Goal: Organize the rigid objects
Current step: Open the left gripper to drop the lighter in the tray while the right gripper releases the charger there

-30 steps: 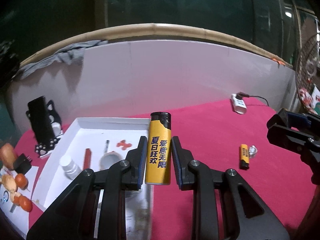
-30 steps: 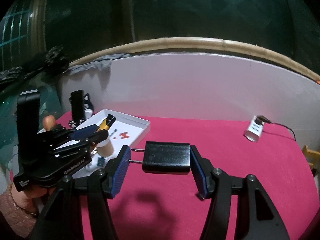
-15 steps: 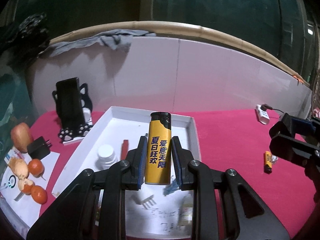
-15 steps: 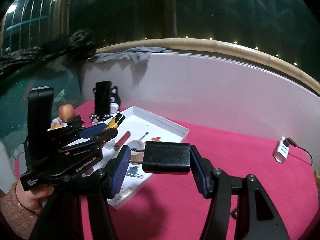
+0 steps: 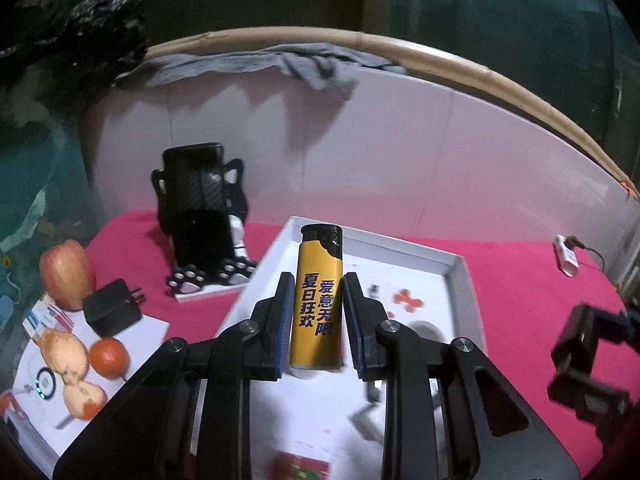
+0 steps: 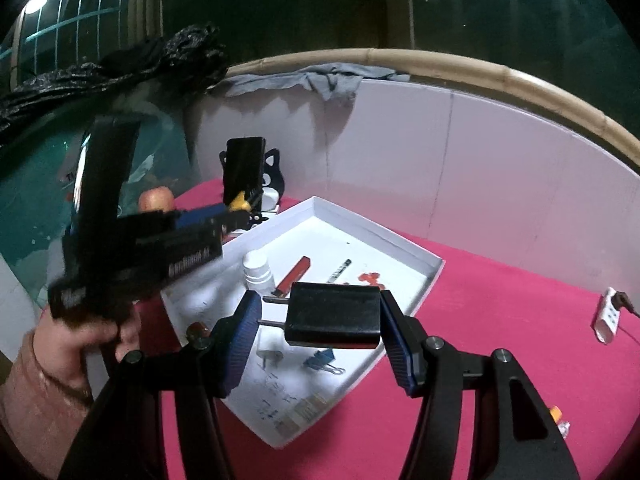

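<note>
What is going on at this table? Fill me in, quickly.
A person is tidying small items into a white tray on a red-covered table, a handheld gripper in each hand. The left gripper is clamped on a yellow lighter, held upright over the tray. The right gripper holds a black plug adapter above the tray's near side. Neither is set down yet. In the tray lie a white bottle, a red stick and a blue clip.
</note>
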Available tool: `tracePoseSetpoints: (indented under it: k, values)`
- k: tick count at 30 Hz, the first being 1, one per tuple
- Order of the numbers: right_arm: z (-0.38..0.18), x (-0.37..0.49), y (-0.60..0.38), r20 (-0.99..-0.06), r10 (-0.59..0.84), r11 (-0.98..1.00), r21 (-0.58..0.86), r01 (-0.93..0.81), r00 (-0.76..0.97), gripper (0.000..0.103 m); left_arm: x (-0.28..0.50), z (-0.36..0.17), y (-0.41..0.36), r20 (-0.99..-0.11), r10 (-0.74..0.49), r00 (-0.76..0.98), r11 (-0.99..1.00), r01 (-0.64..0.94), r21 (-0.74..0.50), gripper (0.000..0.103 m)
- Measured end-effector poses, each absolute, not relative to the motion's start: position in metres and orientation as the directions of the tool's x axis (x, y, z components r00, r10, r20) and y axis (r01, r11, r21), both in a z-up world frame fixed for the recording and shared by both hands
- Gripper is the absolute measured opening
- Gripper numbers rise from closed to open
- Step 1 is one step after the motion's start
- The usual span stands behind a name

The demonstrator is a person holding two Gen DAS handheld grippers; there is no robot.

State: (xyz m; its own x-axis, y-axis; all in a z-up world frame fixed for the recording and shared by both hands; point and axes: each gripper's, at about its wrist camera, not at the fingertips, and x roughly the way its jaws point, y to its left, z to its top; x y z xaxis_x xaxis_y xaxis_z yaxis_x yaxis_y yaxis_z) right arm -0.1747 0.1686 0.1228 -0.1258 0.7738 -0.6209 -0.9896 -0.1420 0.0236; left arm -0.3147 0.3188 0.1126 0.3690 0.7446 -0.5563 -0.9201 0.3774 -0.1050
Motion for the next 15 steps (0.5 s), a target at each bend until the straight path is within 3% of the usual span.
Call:
tracePoseSetpoints:
  k: [15]
  values:
    - [0.059, -0.216, 0.209, -0.732, 0.665, -0.195, 0.019, -0.981, -0.147, 0.059, -0.266, 0.07, 0.345, -0.661, 0.642, 0.388, 0.492, -0.87, -0.034, 0.024]
